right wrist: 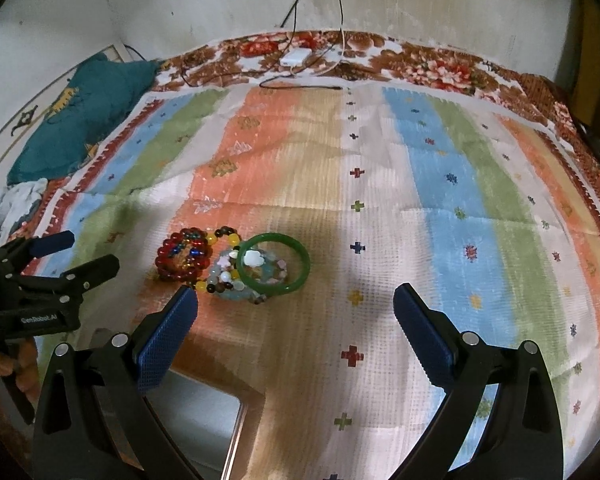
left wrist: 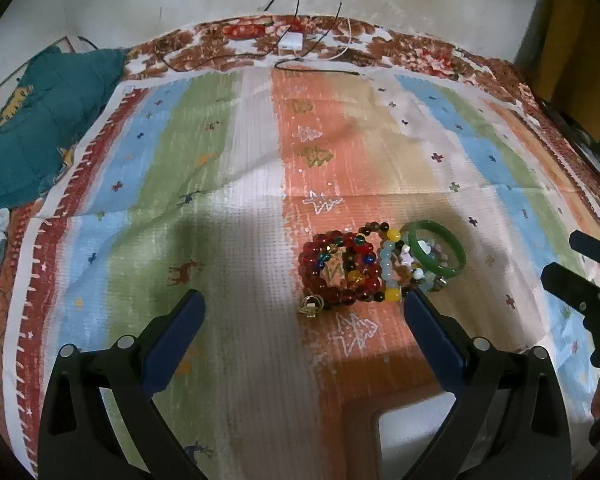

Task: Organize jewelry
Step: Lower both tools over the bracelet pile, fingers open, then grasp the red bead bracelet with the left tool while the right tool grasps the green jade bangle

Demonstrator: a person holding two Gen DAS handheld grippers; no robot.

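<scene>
On the striped cloth (left wrist: pixel 228 184) the bracelets (left wrist: pixel 352 272) lie in one touching heap, the bangle (right wrist: pixel 274 262) on top. Both grippers, left (left wrist: pixel 302 300) and right (right wrist: pixel 296 296), hang wide open and empty. A grasp may drag the neighbours too.

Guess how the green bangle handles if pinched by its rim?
The green bangle looks like a rigid glossy ring, so probably stiff and slippery between pads. It rests partly on the pale bead bracelet, so lifting may drag beads. If dropped on edge, it could roll.
</scene>
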